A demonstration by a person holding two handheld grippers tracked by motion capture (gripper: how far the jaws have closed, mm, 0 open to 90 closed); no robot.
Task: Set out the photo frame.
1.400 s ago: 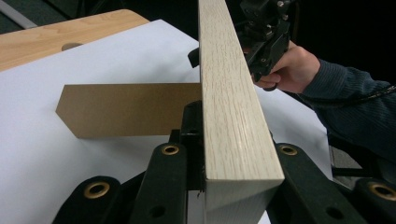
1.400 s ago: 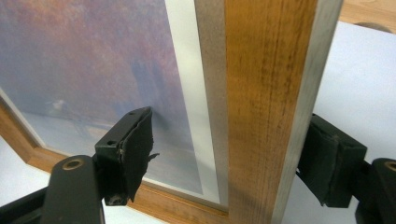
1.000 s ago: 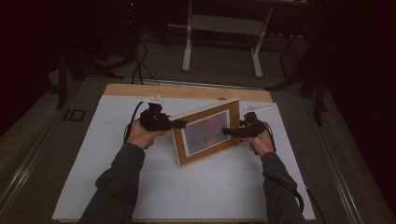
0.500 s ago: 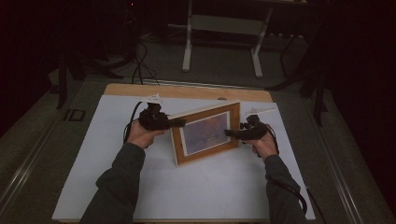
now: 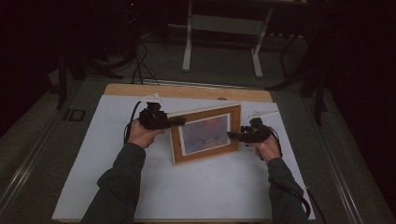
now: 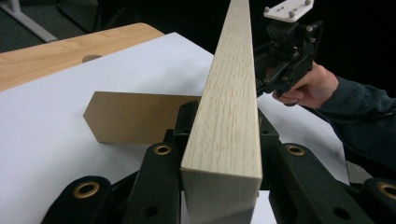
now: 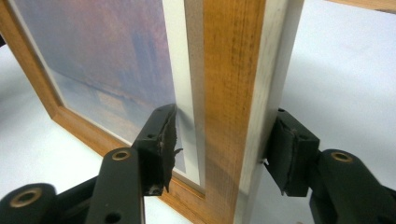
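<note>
From above, we see a wooden picture frame with a pale sunset picture (image 5: 205, 135) standing upright in the middle of the white table top (image 5: 196, 191). Our left gripper (image 5: 180, 122) is at the frame's left end, and our right gripper (image 5: 232, 136) is at its right end.

Along the left gripper, its jaws sit on both sides of the frame's pale edge; they have just been opening, and we cannot tell if they press. A brown cardboard stand (image 6: 135, 116) lies behind.

Along the right gripper, its jaws have just been closing around the frame. The far jaw touches the back, while the near one sits at the glass with a small gap.
</note>
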